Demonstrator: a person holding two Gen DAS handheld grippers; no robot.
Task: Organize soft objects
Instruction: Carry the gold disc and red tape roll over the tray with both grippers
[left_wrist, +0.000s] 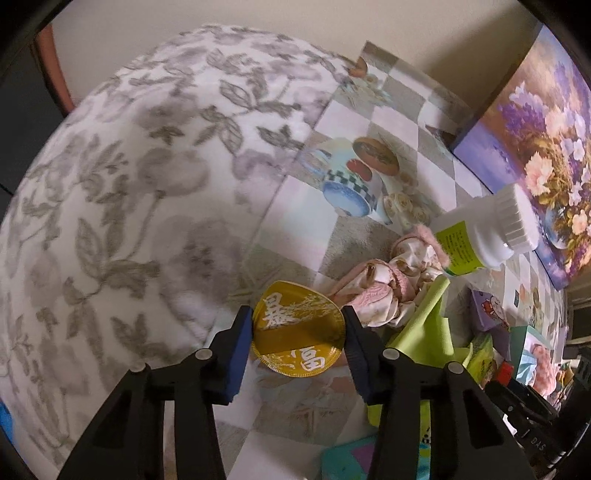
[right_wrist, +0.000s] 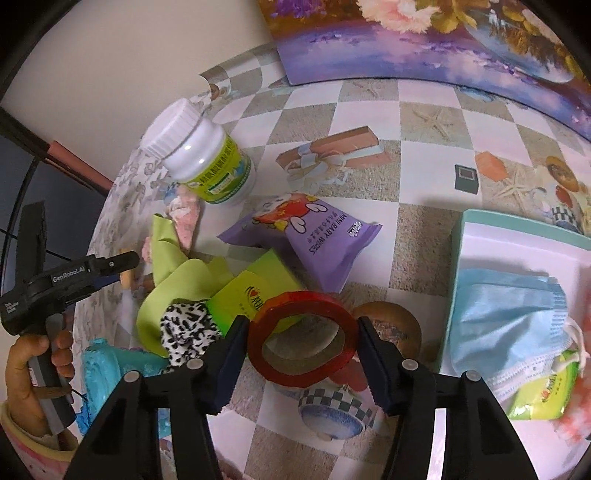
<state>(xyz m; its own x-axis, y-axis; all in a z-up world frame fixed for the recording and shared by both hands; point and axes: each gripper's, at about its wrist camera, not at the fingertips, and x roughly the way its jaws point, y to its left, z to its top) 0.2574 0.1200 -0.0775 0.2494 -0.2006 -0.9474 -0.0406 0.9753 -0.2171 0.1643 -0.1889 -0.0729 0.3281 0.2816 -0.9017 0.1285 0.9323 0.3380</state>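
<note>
Two pads of left gripper (left_wrist: 298, 334) pinch gold coin disc (left_wrist: 298, 334) at its rim, part-closed; floral blanket (left_wrist: 140, 177) at 10 o'clock, pink cloth bundle (left_wrist: 384, 284) at 2 o'clock, white bottle (left_wrist: 480, 236) beyond it.

Right wrist view: right gripper (right_wrist: 303, 341) clamps red tape roll (right_wrist: 303, 341), pads on both sides, half open. Blue mask (right_wrist: 509, 325) lies in teal box (right_wrist: 458, 258) at 3 o'clock; green cloth (right_wrist: 173, 280) at 10 o'clock.

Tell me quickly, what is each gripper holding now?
Left gripper: closed on the gold coin.
Right gripper: closed on the red tape roll.
</note>
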